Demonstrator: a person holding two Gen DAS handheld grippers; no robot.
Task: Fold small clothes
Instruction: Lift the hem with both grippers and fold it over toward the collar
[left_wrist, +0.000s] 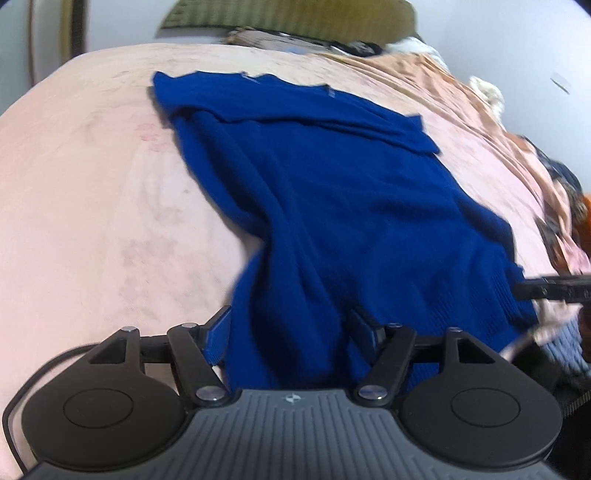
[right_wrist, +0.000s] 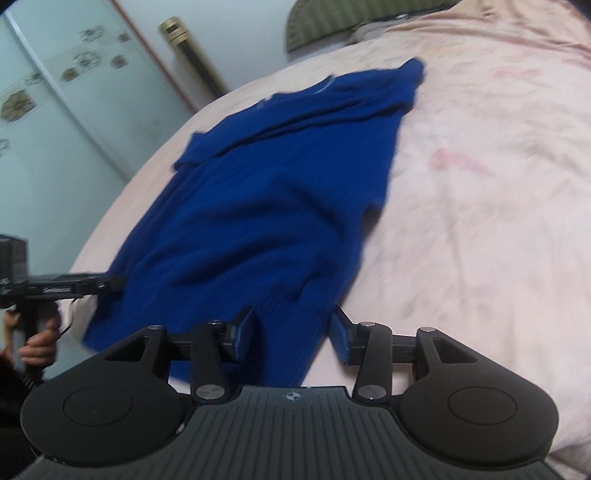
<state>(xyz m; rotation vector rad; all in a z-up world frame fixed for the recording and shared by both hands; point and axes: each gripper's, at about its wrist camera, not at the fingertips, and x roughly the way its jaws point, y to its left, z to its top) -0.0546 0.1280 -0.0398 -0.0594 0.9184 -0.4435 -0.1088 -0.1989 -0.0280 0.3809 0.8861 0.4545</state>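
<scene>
A dark blue knit top (left_wrist: 332, 192) lies spread on a pink bedspread (left_wrist: 92, 177), sleeves folded across its upper part. My left gripper (left_wrist: 291, 328) stands open at the near hem, with a fold of the blue cloth lying loose between its fingers. In the right wrist view the same top (right_wrist: 266, 192) reaches down to my right gripper (right_wrist: 291, 334), which is open too, with the hem's corner between its pads and not pinched. Each gripper shows in the other's view: the right gripper (left_wrist: 546, 290) at the hem's right edge, the left gripper (right_wrist: 74, 286) held by a hand (right_wrist: 37, 343).
An olive pillow (left_wrist: 288, 18) lies at the head of the bed. Crumpled clothes and a white fluffy item (left_wrist: 487, 92) pile along the bed's right side. A pale patterned wardrobe door (right_wrist: 55, 110) and a brass-coloured tube (right_wrist: 192, 59) stand beyond the bed's left edge.
</scene>
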